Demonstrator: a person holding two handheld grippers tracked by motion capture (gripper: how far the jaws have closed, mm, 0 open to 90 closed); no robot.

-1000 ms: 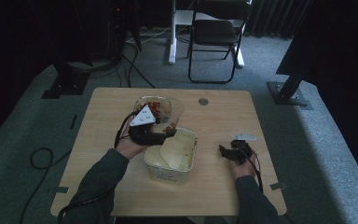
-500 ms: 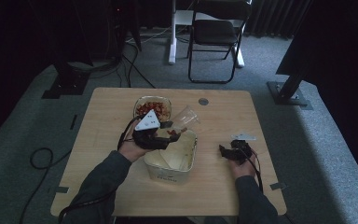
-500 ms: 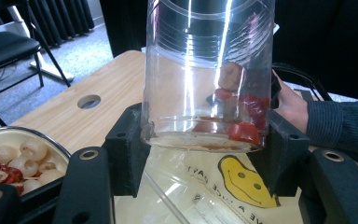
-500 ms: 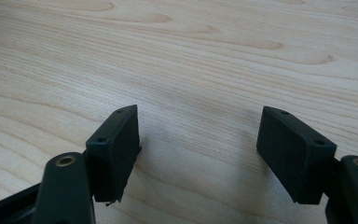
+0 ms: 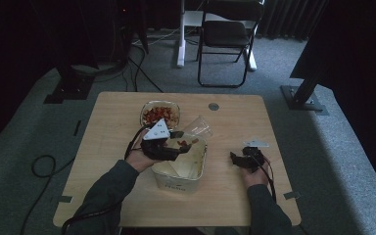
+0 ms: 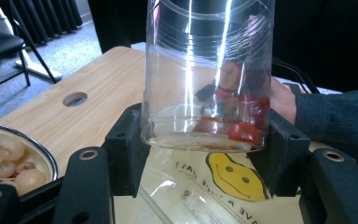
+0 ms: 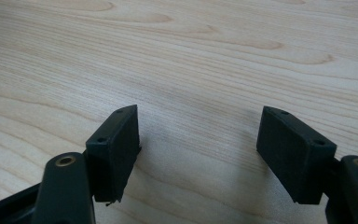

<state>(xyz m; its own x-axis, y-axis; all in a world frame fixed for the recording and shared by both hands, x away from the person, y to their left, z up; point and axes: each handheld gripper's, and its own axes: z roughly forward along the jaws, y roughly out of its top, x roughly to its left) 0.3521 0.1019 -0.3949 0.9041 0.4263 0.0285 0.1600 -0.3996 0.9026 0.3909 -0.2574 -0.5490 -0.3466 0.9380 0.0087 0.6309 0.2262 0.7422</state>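
Gripping a clear plastic cup (image 6: 207,74) near its base, the left gripper (image 6: 205,149) is seen in the left gripper view with one black jaw pressed against each side of the cup wall. Red pieces of food (image 6: 242,126) are gathered at the bottom of the cup, toward the 3 o'clock side. In the high view the cup (image 5: 198,128) is held tilted, its open mouth pointing toward 1 o'clock, above the far rim of a cream rectangular tub (image 5: 181,169) that stands at the table's centre. A few red pieces (image 5: 188,143) are visible at the tub's 12 o'clock edge, under the cup. A printed sheet with a yellow smiling face (image 6: 235,179) is seen beneath the cup in the left gripper view.

A round bowl (image 5: 160,115) of red and pale fruit is placed at 11 o'clock from the tub, just beyond the left gripper (image 5: 174,147); in the left gripper view its rim (image 6: 37,149) is caught at 8 o'clock, with pale round fruits inside.

The right gripper (image 5: 240,159) is rested low over the wooden table (image 5: 107,147) at 3 o'clock from the tub, well apart from it. In the right gripper view its jaws are held wide apart with nothing between them, bare wood grain (image 7: 200,70) lying beyond.

A round hole (image 5: 213,106) is cut in the tabletop at 12 o'clock, and a dark folding chair (image 5: 225,36) is stood on the carpet beyond the table.
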